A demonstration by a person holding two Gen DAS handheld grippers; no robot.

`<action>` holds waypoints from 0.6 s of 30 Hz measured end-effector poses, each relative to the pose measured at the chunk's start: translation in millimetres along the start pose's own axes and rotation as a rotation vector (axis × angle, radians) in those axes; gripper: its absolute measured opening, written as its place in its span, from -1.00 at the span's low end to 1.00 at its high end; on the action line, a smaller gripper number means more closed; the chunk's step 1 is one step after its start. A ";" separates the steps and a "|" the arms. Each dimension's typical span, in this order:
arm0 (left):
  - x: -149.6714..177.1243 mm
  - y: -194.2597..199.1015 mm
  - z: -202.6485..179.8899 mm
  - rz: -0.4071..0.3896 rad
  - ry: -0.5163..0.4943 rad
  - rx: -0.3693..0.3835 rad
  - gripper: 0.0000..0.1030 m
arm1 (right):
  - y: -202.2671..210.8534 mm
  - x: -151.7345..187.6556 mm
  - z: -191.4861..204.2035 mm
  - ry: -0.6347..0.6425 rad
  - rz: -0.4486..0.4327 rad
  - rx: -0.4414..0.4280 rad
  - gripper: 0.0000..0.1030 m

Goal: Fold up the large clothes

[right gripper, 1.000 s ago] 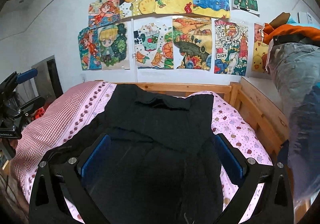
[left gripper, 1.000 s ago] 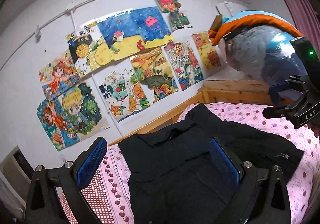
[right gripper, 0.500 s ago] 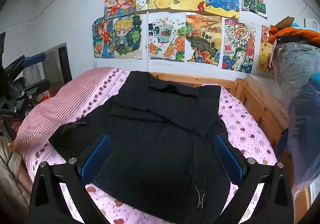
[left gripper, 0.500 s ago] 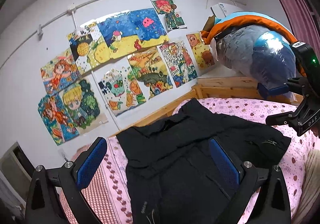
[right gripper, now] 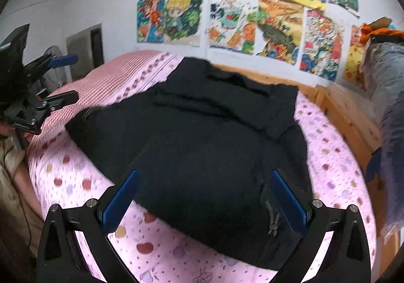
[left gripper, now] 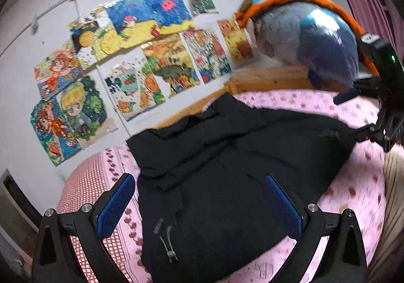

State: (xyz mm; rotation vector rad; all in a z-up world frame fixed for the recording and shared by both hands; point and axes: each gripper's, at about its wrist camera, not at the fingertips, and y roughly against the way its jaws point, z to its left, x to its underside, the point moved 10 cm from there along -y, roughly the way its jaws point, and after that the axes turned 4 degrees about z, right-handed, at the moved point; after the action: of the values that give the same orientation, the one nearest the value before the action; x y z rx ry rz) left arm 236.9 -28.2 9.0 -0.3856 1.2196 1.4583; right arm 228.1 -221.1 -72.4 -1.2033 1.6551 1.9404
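risked bunching the black jacket (right gripper: pixel 197 136), spread flat mid-bed, if left tool (left gripper: pixel 202 202) and right tool (right gripper: pixel 204 197), both gaping empty above its near hem, pinched one slippery layer.

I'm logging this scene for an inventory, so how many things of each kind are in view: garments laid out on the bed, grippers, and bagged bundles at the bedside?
Black jacket on the bed: 1
Grippers, left and right, both open: 2
Bagged bundle at the bedside: 1
Total: 4
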 end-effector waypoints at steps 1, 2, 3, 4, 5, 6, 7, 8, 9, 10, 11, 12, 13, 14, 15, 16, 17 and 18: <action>4.5 -3.2 -2.6 0.011 -0.014 0.006 1.00 | -4.4 7.0 1.1 0.001 0.013 -0.004 0.96; 10.9 -6.8 -5.9 0.025 -0.027 0.013 1.00 | -8.8 13.8 1.8 -0.001 0.026 -0.009 0.96; 14.7 -8.8 -8.0 0.033 -0.032 0.022 1.00 | -12.5 19.3 1.7 -0.005 0.036 -0.011 0.96; 20.5 -11.5 -10.5 0.043 -0.037 0.036 1.00 | -16.6 25.8 1.2 -0.011 0.049 -0.013 0.96; 25.9 -13.5 -12.5 0.052 -0.040 0.045 1.00 | -19.9 30.7 0.8 -0.015 0.059 -0.013 0.96; 30.8 -15.5 -13.9 0.062 -0.044 0.052 1.00 | -23.3 36.5 0.0 -0.021 0.068 -0.013 0.96; 36.0 -17.6 -15.7 0.074 -0.049 0.062 1.00 | -26.3 39.9 -0.5 -0.025 0.072 -0.012 0.96; 44.1 -20.0 -19.3 0.091 -0.059 0.076 1.00 | -28.4 45.7 -1.5 -0.031 0.075 -0.011 0.96; 48.9 -21.8 -20.2 0.098 -0.074 0.074 1.00 | -30.0 49.2 -2.4 -0.034 0.078 -0.011 0.96; 56.7 -24.1 -23.7 0.113 -0.087 0.083 1.00 | -31.9 54.8 -3.6 -0.040 0.084 -0.011 0.96; 63.9 -27.1 -27.4 0.130 -0.102 0.093 1.00 | -34.1 58.8 -5.6 -0.044 0.090 -0.010 0.96; 69.1 -29.3 -30.2 0.143 -0.113 0.098 1.00 | -36.5 63.0 -6.8 -0.049 0.097 -0.007 0.96; 76.5 -32.1 -34.4 0.159 -0.130 0.108 1.00 | -38.5 67.9 -7.9 -0.055 0.104 -0.004 0.96; 82.5 -34.3 -38.3 0.170 -0.144 0.117 1.00 | -40.1 70.8 -8.9 -0.059 0.109 -0.001 0.96; 87.2 -35.9 -41.7 0.179 -0.155 0.123 1.00 | -41.6 74.1 -10.2 -0.062 0.113 0.002 0.96; 92.3 -38.3 -44.6 0.190 -0.169 0.129 1.00 | -42.7 77.8 -10.9 -0.064 0.115 0.009 0.96; 95.7 -40.3 -46.4 0.199 -0.182 0.131 1.00 | -43.6 80.8 -11.2 -0.064 0.116 0.014 0.96; 97.7 -41.9 -47.6 0.204 -0.192 0.131 1.00 | -44.0 82.9 -12.0 -0.063 0.116 0.017 0.96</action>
State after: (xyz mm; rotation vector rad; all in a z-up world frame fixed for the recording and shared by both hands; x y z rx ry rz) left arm 225.2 -23.1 -106.8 -0.0306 1.2169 1.5398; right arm 214.5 -242.4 -163.6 -1.0500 1.7410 2.0064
